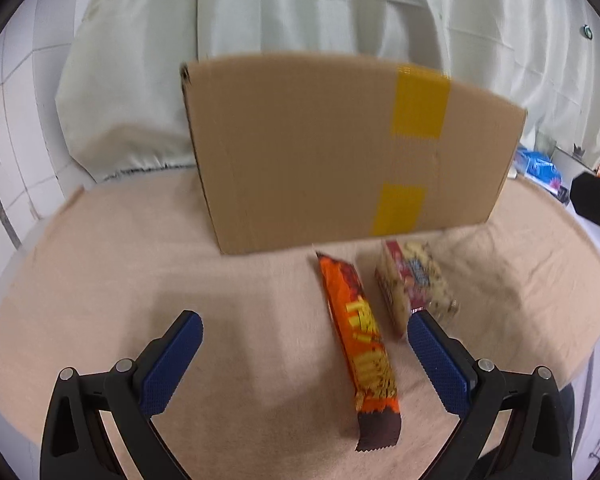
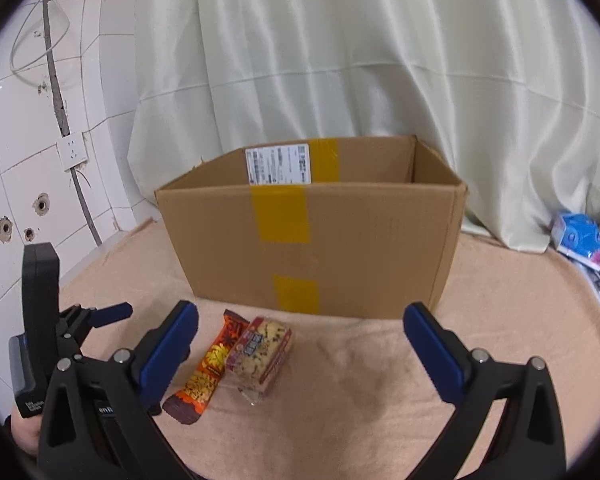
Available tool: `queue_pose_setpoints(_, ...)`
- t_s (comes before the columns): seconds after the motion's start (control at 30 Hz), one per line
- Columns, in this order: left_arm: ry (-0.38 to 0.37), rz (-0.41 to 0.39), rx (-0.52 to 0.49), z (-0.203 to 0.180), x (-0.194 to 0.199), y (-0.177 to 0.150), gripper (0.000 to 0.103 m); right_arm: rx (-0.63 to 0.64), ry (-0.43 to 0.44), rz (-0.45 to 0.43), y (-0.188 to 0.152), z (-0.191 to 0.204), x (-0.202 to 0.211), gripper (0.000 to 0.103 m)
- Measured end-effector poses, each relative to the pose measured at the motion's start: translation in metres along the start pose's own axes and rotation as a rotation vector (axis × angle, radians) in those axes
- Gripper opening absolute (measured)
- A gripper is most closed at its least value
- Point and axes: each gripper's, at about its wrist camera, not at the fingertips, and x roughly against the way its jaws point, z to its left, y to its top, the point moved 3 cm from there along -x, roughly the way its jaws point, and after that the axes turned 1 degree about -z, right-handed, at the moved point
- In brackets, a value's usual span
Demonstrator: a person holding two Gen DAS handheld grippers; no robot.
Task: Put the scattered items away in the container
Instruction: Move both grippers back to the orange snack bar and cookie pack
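An open cardboard box (image 1: 340,152) (image 2: 320,236) with yellow tape stands at the back of the pink-clothed table (image 1: 120,280) (image 2: 360,380). In front of it lie an orange snack bar (image 1: 360,344) (image 2: 208,364) and, touching it on the right, a clear-wrapped red biscuit pack (image 1: 412,284) (image 2: 260,356). My left gripper (image 1: 304,328) is open low over the cloth, the orange bar lying between its blue fingers and the biscuit pack just past its right fingertip. My right gripper (image 2: 300,316) is open, with both snacks lying just inside its left finger. The left gripper's body (image 2: 40,320) shows at far left.
A pale curtain (image 2: 340,60) hangs behind the box. A tiled wall with a socket (image 2: 72,152) is on the left. A blue patterned packet (image 2: 584,244) (image 1: 540,168) lies at the far right, off the cloth.
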Motion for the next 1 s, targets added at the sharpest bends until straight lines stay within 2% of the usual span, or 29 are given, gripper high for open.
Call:
queue_pose_setpoints(0.1,-0.044,0.027,0.0,-0.004,-0.01,-0.012,0.103,-0.005,0.003,0.014,-0.008,-0.002,-0.005,0.103)
queue_pose_setpoints(0.17,-0.006,0.041,-0.029,-0.007,-0.018,-0.017,0.103,-0.009,0.007,0.025,-0.012,-0.003,-0.008,0.103)
queue_pose_setpoints(0.3,0.016,0.057,-0.069,-0.01,-0.026,-0.021,0.103,-0.016,0.013,0.045,-0.017,-0.006,-0.016,0.103)
queue_pose_setpoints(0.6,0.075,0.041,-0.048,0.014,-0.029,-0.016,0.103,-0.001,0.016,0.073,-0.022,-0.005,-0.03,0.103)
queue_pose_setpoints(1.0,0.006,0.061,-0.056,0.002,-0.047,-0.017,0.103,0.029,-0.006,0.13,-0.037,0.008,-0.054,0.103)
